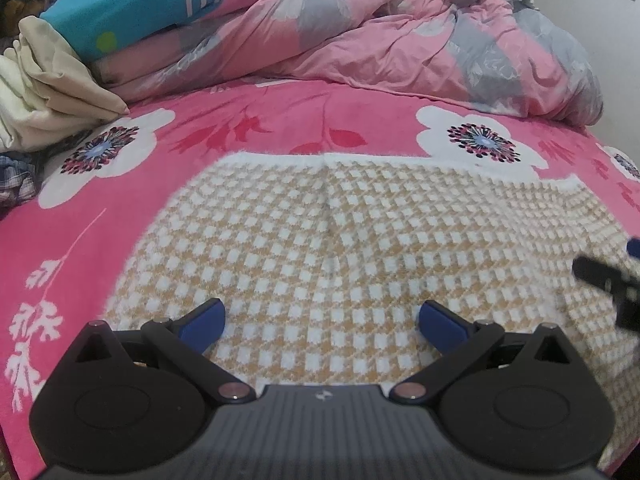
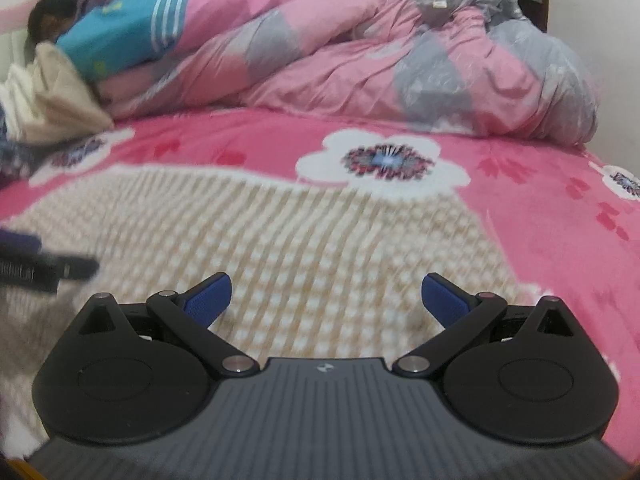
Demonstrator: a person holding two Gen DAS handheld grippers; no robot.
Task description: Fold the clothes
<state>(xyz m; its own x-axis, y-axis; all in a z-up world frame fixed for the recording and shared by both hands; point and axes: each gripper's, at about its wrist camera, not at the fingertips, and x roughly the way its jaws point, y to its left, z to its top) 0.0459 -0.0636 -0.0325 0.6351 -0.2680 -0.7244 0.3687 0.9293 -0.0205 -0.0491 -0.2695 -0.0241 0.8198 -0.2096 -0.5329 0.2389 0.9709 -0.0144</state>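
A fuzzy garment (image 1: 320,240) in a tan and white check lies flat on the pink flowered bedspread (image 1: 280,120). My left gripper (image 1: 320,322) hovers open over its near edge, blue pads wide apart, nothing between them. In the right wrist view the same checked garment (image 2: 304,240) fills the middle, blurred. My right gripper (image 2: 325,296) is open above its near right part and holds nothing. The right gripper's finger shows at the right edge of the left view (image 1: 608,280); the left gripper's finger shows at the left edge of the right view (image 2: 44,268).
A rumpled pink and grey duvet (image 1: 400,40) is piled along the far side of the bed. A teal cloth with white stripes (image 1: 140,12) and cream fabric (image 1: 48,92) lie at the far left. A dark plaid piece (image 1: 16,180) sits at the left edge.
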